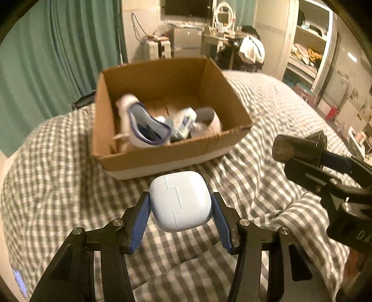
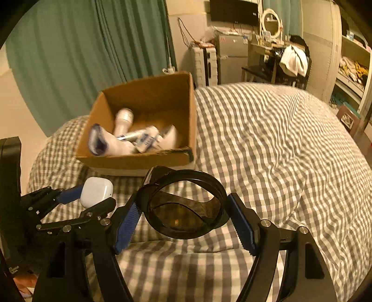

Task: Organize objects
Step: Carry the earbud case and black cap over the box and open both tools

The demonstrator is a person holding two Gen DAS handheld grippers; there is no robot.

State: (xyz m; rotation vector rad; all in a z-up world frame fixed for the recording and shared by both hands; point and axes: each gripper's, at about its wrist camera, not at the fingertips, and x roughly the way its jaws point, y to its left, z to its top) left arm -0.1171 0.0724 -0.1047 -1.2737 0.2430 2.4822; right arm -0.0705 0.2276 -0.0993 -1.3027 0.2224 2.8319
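Observation:
My left gripper (image 1: 181, 202) is shut on a white earbuds case (image 1: 180, 201), held above the checked bedspread just in front of a cardboard box (image 1: 162, 158). The box holds several items, among them a white sock (image 1: 144, 130) and a white tube (image 1: 186, 123). My right gripper (image 2: 184, 209) is shut on folded black sunglasses (image 2: 186, 206), to the right of the left gripper. In the right wrist view the earbuds case (image 2: 96, 191) and the box (image 2: 139, 160) show at left. In the left wrist view the sunglasses (image 1: 300, 146) show at right.
The checked grey and white bedspread (image 2: 267, 139) covers the bed. Green curtains (image 1: 58, 58) hang behind the box. A cluttered desk with a mirror (image 1: 223, 14), a small fridge (image 1: 186, 39) and open shelves (image 1: 307, 46) stand beyond the bed.

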